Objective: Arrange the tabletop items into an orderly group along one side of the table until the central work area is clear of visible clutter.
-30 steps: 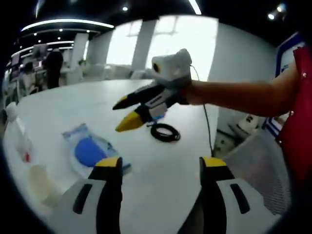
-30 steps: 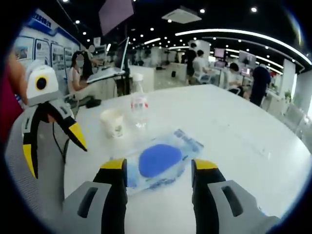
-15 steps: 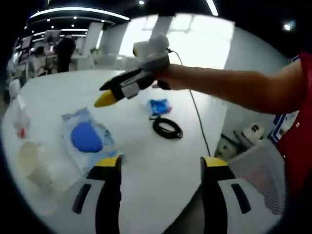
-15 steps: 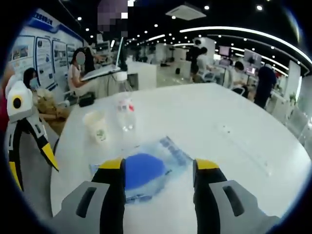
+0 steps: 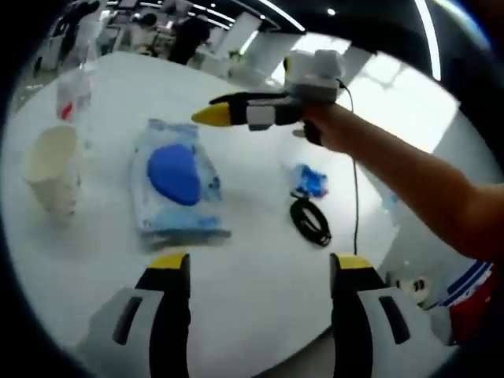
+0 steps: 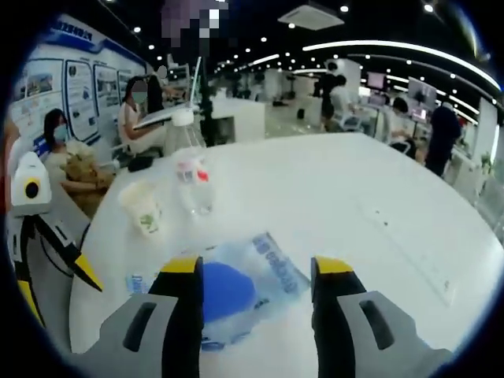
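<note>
Wet-wipes pack, blue-lidded, lies flat on the white counter between the right gripper's wide-spread, empty fingers. In the left gripper view, the left gripper hangs above the counter with fingers equally wide and empty, the pack just ahead. Beyond sit a paper cup and a clear bottle; a black cable coil and a small blue packet lie apart.
</note>
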Motion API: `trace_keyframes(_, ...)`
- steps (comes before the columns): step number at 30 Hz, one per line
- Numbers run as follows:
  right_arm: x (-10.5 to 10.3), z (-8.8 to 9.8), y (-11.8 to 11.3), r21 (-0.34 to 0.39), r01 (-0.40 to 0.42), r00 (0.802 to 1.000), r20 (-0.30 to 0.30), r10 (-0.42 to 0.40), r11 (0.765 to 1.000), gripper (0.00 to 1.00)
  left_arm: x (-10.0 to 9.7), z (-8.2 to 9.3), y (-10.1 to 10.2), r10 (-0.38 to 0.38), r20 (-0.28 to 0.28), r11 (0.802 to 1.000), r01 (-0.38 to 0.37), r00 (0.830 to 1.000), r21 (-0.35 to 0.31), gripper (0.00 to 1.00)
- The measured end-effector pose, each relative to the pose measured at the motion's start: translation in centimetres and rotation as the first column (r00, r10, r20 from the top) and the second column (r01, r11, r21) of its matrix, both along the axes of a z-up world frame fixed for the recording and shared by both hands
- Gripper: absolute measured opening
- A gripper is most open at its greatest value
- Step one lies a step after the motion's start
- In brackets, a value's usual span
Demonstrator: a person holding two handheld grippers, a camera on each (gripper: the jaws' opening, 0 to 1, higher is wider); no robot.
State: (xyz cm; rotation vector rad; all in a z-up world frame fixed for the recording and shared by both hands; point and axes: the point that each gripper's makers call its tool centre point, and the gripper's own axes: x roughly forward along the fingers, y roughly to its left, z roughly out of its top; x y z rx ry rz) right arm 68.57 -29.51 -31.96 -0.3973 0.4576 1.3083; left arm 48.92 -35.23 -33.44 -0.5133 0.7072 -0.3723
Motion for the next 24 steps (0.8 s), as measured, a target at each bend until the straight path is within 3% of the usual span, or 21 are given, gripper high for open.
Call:
trace_keyframes(4, 0.8, -1.2, 0.7, -0.021, -0.032, 0.999, -0.015, 0.032, 0.999, 0.54, 1.3, 0.0, -0.3, 0.104, -0.032, 0.993, -0.106, 0.994, -0.046, 0.72)
trace_keyframes(7, 1.3, -1.9, 1.3, -0.037, -0.051, 0.998, -0.028, 0.05, 0.998, 0.54, 2.2, 0.1, -0.2, 0.185, -0.058, 0.978, -0.19, 0.981, -0.089, 0.72)
trace_keyframes(10, 1.7, -2.5, 1.9, -0.043, -0.07, 0.997, -0.042, 0.068, 0.997, 0.54, 2.6, 0.0, 0.3, 0.244, -0.066, 0.965, -0.249, 0.968, -0.084, 0.71)
trace_keyframes(16, 2.3, -4.3, 3.0, -0.067, -0.093, 0.993, -0.072, 0.088, 0.993, 0.54, 3.0, -0.5, 1.0, 0.303, -0.082, 0.949, -0.309, 0.949, -0.069, 0.71)
trace_keyframes(18, 2.5, -5.2, 2.9, -0.11, -0.097, 0.991, -0.102, 0.086, 0.989, 0.52, 3.0, -0.8, 0.9, 0.311, -0.089, 0.946, -0.318, 0.946, -0.068, 0.7)
trace_keyframes(24, 3.5, -5.5, 3.8, -0.114, -0.108, 0.991, -0.094, 0.098, 0.988, 0.47, 3.6, -1.9, 1.8, 0.363, -0.098, 0.928, -0.369, 0.926, -0.044, 0.71)
